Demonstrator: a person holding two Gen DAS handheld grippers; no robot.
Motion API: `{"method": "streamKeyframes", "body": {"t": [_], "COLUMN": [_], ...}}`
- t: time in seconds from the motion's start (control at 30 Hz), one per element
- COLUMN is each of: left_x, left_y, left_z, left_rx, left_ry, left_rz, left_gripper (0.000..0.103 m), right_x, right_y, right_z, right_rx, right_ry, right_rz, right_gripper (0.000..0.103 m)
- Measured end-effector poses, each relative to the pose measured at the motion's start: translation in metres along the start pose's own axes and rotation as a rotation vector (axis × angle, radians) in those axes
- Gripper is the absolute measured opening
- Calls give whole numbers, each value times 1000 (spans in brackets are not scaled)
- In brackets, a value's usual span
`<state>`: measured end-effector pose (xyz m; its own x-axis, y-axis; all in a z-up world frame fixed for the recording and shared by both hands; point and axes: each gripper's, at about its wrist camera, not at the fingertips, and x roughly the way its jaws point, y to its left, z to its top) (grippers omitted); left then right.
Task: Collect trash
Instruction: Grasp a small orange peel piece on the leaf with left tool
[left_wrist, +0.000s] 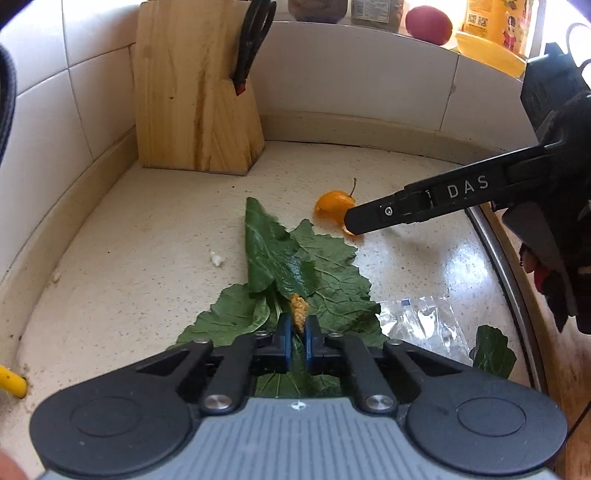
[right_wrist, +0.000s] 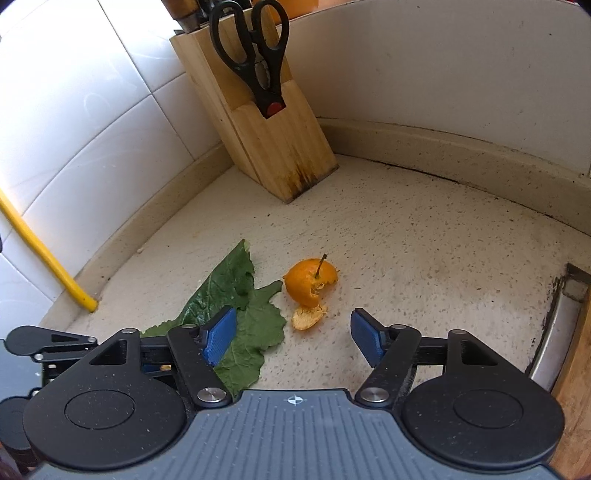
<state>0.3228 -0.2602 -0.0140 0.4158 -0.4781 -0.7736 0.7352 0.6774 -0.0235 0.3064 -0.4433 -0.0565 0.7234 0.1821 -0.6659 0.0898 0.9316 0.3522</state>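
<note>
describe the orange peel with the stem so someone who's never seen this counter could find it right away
Start at the wooden knife block in the tiled corner and come forward across the speckled countertop. Just right of the green leaves lies the orange peel, a hollow torn cup with a thin stem sticking up. A smaller, flat peel scrap lies before it, stemless.

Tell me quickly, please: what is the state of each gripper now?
Left gripper: shut on a small orange peel scrap.
Right gripper: open, holding nothing.
</note>
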Motion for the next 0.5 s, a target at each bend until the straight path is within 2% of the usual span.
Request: {"method": "streamKeyframes", "body": {"t": [0.1,0.23,0.5], "left_x": [-2,4,11], "left_y": [-3,-4,-12], "left_z": [-2,-1,3], "left_rx": [40,51,107], "left_ry": [-8,-2,-20], "left_rz": [16,15,27], "left_gripper": [8,17,15], "right_x": [3,8,12], "right_y": [-1,-3,-3], "right_z": [0,1,5], "right_rx": [2,8,-8], "right_ry": [-1,-1,-18], "right_rz": [0,0,-11], "right_gripper": [75,76,76]}}
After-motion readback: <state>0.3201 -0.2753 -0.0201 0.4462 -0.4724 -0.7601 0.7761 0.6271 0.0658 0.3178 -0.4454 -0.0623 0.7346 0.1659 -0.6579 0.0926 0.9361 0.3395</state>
